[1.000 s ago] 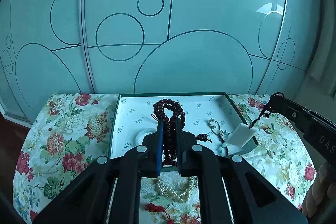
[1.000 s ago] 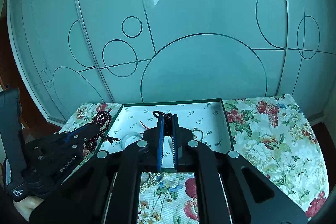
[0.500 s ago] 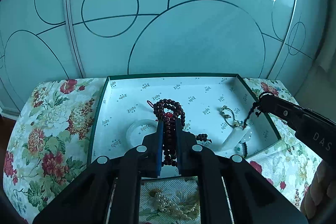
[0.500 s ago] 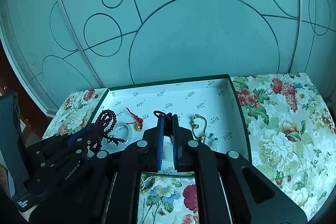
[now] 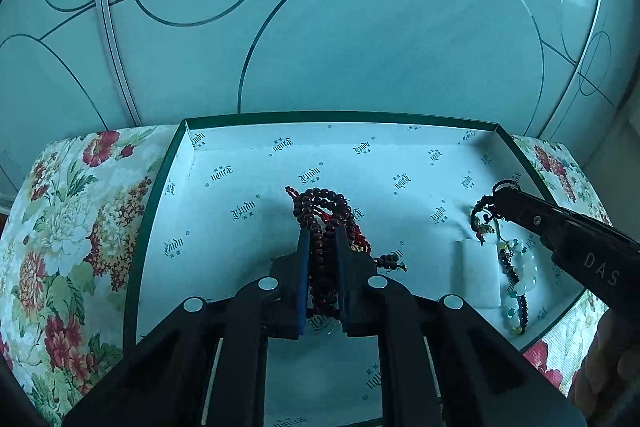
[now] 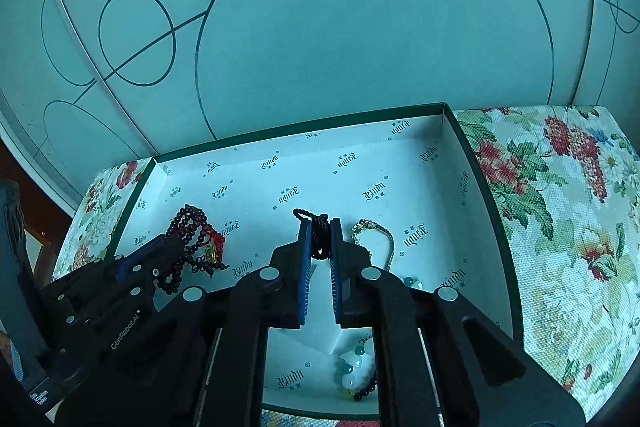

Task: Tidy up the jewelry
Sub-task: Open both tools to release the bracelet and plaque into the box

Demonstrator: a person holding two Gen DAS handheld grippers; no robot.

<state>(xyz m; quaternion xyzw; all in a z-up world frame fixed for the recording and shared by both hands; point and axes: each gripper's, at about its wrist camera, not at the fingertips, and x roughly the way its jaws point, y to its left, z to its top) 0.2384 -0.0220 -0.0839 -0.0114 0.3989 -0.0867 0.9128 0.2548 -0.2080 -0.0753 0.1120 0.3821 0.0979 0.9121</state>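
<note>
A green-rimmed box (image 5: 340, 117) lined with white printed paper lies on a floral cloth. My left gripper (image 5: 322, 231) is low inside it, its pads on a dark red bead necklace (image 5: 320, 201) whose loops rest on the lining over a red cord. The jaws are opening, with the beads still between them. My right gripper (image 6: 320, 223) is shut on the black cord (image 6: 320, 235) of a flat white pendant (image 5: 478, 273), which lies on the box floor. In the right wrist view the left gripper (image 6: 172, 241) and its beads (image 6: 190, 223) are at the left.
A gold chain (image 6: 376, 227) and a pale jade and green bead bracelet (image 5: 520, 279) lie in the box's right part. A red cord with a gold charm (image 6: 214, 247) sits by the beads. Frosted glass panels with circle lines stand right behind the box. Floral cloth (image 6: 560, 227) extends to the right.
Both grippers have come down and forward into the box. The hanging beads and white pendant now rest on the lining. The pearl strand in front of the box has left view.
</note>
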